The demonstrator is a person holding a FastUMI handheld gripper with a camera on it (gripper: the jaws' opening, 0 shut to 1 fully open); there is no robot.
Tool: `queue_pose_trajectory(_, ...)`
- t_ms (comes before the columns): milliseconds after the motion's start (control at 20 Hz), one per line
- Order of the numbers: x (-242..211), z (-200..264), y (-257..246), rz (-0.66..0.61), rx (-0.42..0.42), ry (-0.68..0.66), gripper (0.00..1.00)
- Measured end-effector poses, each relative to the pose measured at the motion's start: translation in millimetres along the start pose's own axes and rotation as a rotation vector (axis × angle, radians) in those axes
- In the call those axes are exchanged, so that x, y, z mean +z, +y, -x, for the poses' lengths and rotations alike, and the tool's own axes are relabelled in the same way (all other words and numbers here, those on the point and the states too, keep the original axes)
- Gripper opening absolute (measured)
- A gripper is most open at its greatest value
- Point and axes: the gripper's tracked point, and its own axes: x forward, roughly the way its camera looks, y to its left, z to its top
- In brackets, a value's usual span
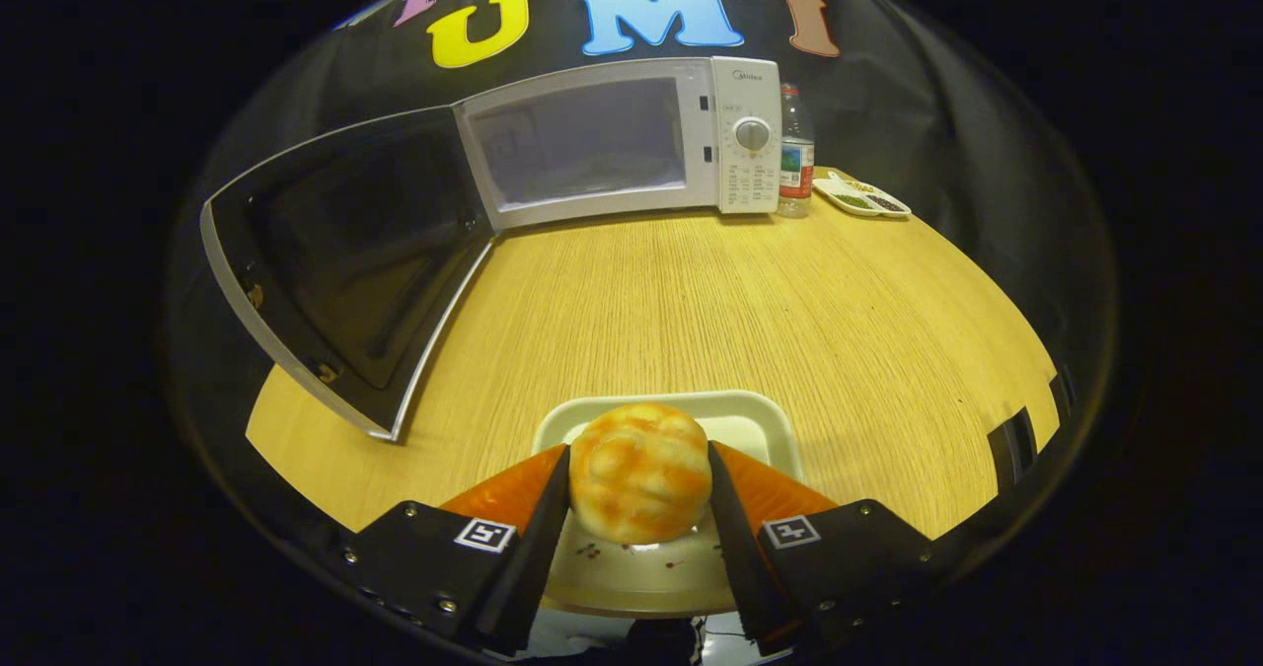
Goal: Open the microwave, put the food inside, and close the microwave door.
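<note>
A round golden bun [639, 471] sits between the two fingers of my gripper [639, 479], which is shut on it, both pads pressing its sides. Under the bun lies a pale square plate [760, 419] on the wooden table [750, 301]. Far beyond the fingers stands a white microwave [631, 138] at the table's back. Its door [345, 261] is swung wide open to the left, and the cavity [582, 138] looks bare inside. A round dial [752, 134] sits on its control panel.
A clear water bottle [795, 153] stands right of the microwave. Beside it lies a small white divided dish [860, 196] with dark and green bits. The open door juts forward over the table's left part.
</note>
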Motion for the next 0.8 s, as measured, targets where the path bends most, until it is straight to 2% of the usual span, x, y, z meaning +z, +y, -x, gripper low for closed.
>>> queue_pose_trajectory(400, 97, 3, 31, -0.157, 0.135, -0.151, 0.76)
queue_pose_trajectory(800, 169, -22, 50, -0.209, 0.241, -0.254, 0.76)
